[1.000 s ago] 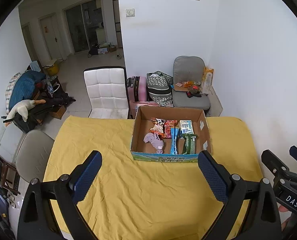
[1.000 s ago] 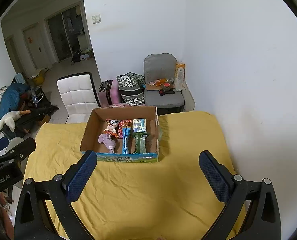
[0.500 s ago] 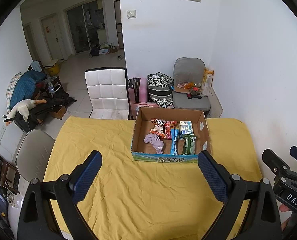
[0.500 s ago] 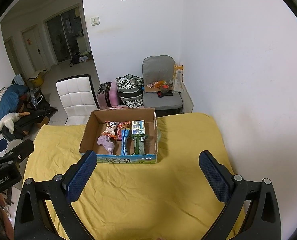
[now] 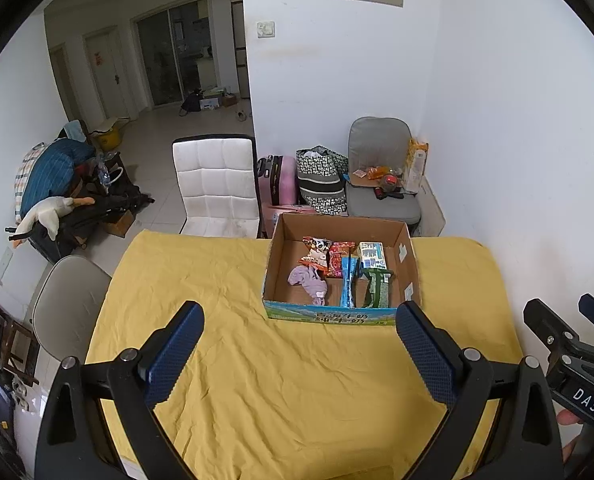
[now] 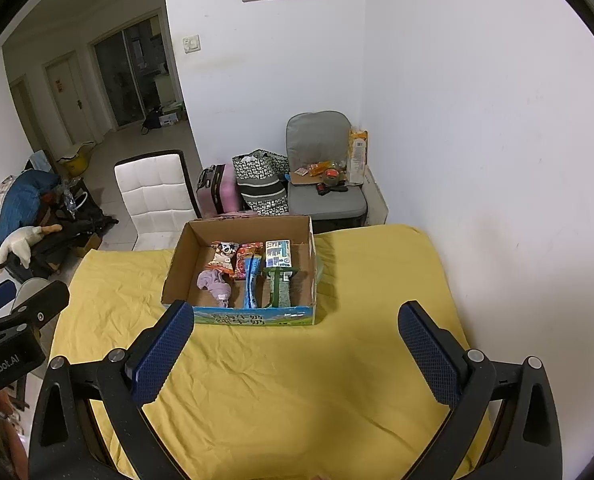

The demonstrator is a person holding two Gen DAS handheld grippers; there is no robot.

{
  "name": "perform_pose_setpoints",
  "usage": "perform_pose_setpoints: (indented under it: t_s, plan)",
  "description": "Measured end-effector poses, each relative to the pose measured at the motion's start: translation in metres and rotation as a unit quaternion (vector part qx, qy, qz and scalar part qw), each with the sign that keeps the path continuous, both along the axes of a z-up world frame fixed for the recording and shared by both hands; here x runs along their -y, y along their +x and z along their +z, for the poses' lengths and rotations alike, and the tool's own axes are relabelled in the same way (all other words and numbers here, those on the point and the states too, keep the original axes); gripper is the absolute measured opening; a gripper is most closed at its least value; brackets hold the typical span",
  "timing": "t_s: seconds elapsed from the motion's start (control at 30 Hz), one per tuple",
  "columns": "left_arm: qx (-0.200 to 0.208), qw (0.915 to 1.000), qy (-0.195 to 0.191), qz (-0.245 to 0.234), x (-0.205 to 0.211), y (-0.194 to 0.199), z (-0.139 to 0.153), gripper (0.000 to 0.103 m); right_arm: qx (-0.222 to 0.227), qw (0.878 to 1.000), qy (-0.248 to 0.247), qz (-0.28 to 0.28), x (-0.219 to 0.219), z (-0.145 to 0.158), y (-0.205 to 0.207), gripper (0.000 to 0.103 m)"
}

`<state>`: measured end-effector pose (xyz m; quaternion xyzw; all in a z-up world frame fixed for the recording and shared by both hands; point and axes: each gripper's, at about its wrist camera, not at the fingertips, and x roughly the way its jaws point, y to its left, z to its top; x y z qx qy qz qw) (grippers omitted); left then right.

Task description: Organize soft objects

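An open cardboard box (image 5: 405,264) (image 6: 177,268) stands at the far side of the yellow-clothed table (image 5: 281,392) (image 6: 297,380). In it lie a lilac cloth (image 5: 309,280) (image 6: 213,285), snack packets (image 5: 317,254) (image 6: 223,255), a blue packet (image 5: 349,280) (image 6: 251,280), a white-blue pack (image 5: 372,255) (image 6: 277,253) and a green item (image 5: 377,290) (image 6: 280,290). My left gripper (image 5: 301,356) is open and empty, held above the table short of the box. My right gripper (image 6: 297,356) is open and empty, likewise short of the box.
A white chair (image 5: 216,184) stands behind the table, a beige chair (image 5: 63,300) at its left. A grey seat (image 5: 381,184) with clutter, a patterned bag (image 5: 321,184) and a pink suitcase (image 5: 277,180) sit by the far wall. The white wall (image 6: 497,160) runs along the right.
Both grippers have drawn back and up a little, so the box looks slightly smaller and lower in view. Both stay open and empty.
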<state>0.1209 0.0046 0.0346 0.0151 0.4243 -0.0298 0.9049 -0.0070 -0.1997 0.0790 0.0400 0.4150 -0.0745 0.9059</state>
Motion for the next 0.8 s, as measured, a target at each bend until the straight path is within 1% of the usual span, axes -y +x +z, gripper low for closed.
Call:
perform_pose_setpoints:
  t_s: [0.23,0.37,0.8]
  plan:
    - [0.0,1.0,0.001,0.002,-0.003,-0.002,0.001,0.098,0.003,1.0,0.0,0.006,0.0,0.003,-0.002,0.103]
    - [0.002,1.0,0.001,0.009,-0.007,-0.013,0.005,0.098,0.003,1.0,0.001,0.011,-0.003,0.004,-0.004,0.103]
    - [0.007,0.9999,0.003,0.012,-0.003,-0.02,0.004,0.098,0.007,1.0,-0.002,0.011,-0.003,0.009,-0.01,0.103]
